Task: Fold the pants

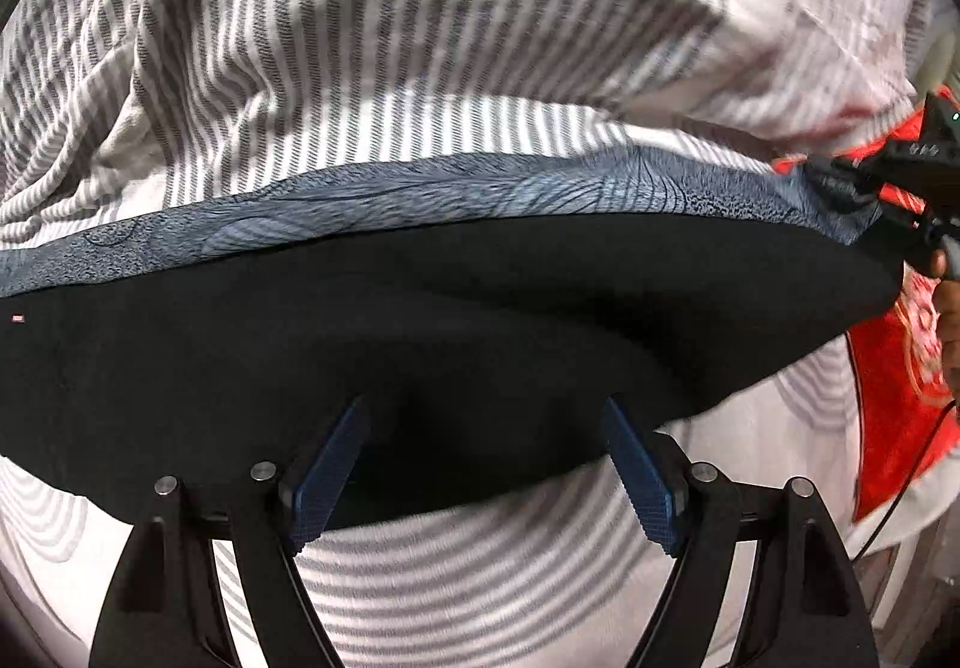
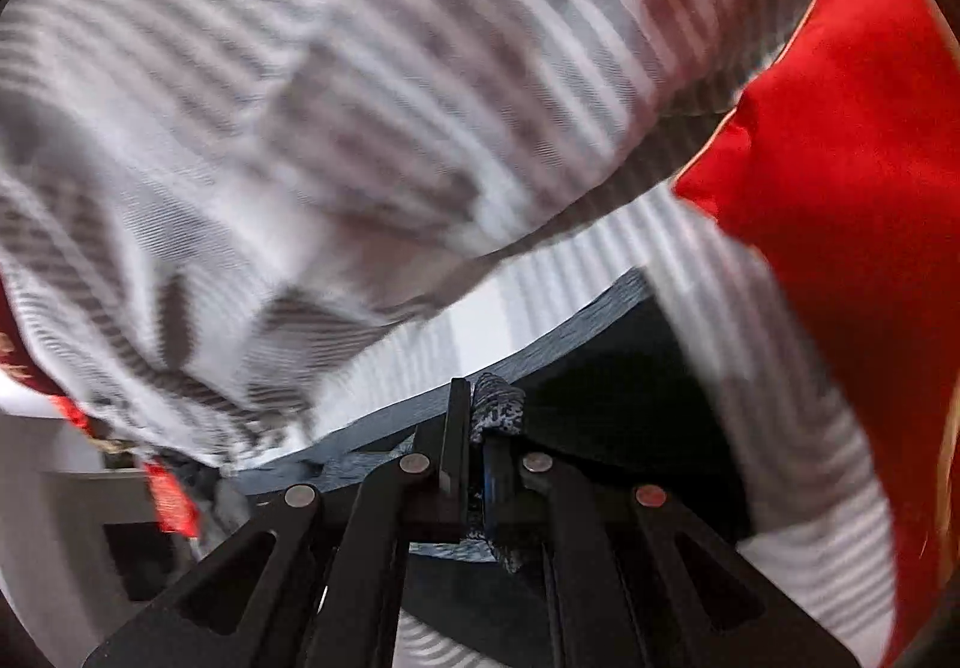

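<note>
The pants (image 1: 420, 320) are black with a blue-grey patterned band (image 1: 480, 188) along their far edge. They lie across a striped bed sheet (image 1: 480, 596). My left gripper (image 1: 486, 416) is open, its blue pads spread over the near edge of the black cloth. My right gripper (image 2: 477, 416) is shut on the patterned band of the pants (image 2: 498, 404); it also shows at the right edge of the left wrist view (image 1: 900, 170), holding the band's right end.
A rumpled grey-and-white striped blanket (image 1: 390, 20) lies behind the pants. A red cloth with a pale print (image 1: 900, 368) lies at the right; it also fills the right side of the right wrist view (image 2: 858, 158).
</note>
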`<state>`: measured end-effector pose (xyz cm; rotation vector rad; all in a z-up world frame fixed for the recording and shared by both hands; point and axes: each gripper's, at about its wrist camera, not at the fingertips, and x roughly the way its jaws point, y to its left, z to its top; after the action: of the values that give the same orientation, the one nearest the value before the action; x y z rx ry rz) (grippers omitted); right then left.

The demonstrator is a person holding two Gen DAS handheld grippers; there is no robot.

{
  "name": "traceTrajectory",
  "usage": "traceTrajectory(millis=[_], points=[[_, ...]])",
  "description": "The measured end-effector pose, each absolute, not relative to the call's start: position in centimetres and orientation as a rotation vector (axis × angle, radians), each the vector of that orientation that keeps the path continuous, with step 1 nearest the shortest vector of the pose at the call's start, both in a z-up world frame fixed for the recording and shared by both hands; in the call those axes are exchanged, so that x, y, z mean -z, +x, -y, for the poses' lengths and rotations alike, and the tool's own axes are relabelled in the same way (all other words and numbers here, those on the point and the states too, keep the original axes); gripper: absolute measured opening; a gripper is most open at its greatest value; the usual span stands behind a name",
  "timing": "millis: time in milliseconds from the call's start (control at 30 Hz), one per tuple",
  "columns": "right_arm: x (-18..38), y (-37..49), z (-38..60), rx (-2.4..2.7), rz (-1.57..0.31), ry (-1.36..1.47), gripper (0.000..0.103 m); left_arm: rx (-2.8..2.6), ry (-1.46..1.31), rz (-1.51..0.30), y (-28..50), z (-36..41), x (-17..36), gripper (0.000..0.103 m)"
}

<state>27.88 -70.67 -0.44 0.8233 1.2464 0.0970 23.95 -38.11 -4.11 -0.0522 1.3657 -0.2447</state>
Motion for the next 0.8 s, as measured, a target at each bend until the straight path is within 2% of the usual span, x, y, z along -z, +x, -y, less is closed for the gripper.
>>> traceTrajectory(millis=[233, 300, 333, 400, 433, 467, 667, 800], points=[[3.9, 29.8, 71.2, -0.013, -1.357, 0.767, 0.005, 0.141, -0.029, -1.372, 25.7, 36.9, 4.9, 0.081], [3.2, 29.7, 71.2, -0.015, -1.348, 0.771, 0.008, 0.118, -0.023, -1.363, 26.1, 36.2, 4.7, 0.081], [2.5, 29.7, 71.2, -0.017, -1.340, 0.756, 0.013, 0.106, -0.018, -1.358, 26.3, 35.8, 4.6, 0.081], [1.3, 29.6, 71.1, -0.016, -1.320, 0.733, 0.039, 0.085, -0.010, -1.355, 26.5, 35.3, 4.7, 0.081], [0.5, 29.6, 71.2, 0.000, -1.300, 0.715, 0.070, 0.071, -0.005, -1.360, 26.7, 35.0, 4.8, 0.081], [-0.4, 29.3, 71.5, 0.022, -1.259, 0.699, 0.082, 0.059, -0.001, -1.365, 26.8, 34.8, 4.9, 0.081], [-3.5, 27.5, 68.8, -0.081, -1.234, 0.665, 0.082, 0.022, 0.029, -1.368, 28.4, 35.2, 6.7, 0.081], [-1.5, 26.4, 63.1, -0.169, -1.335, 0.476, 0.082, -0.018, 0.073, -1.403, 30.7, 36.0, 9.3, 0.081]])
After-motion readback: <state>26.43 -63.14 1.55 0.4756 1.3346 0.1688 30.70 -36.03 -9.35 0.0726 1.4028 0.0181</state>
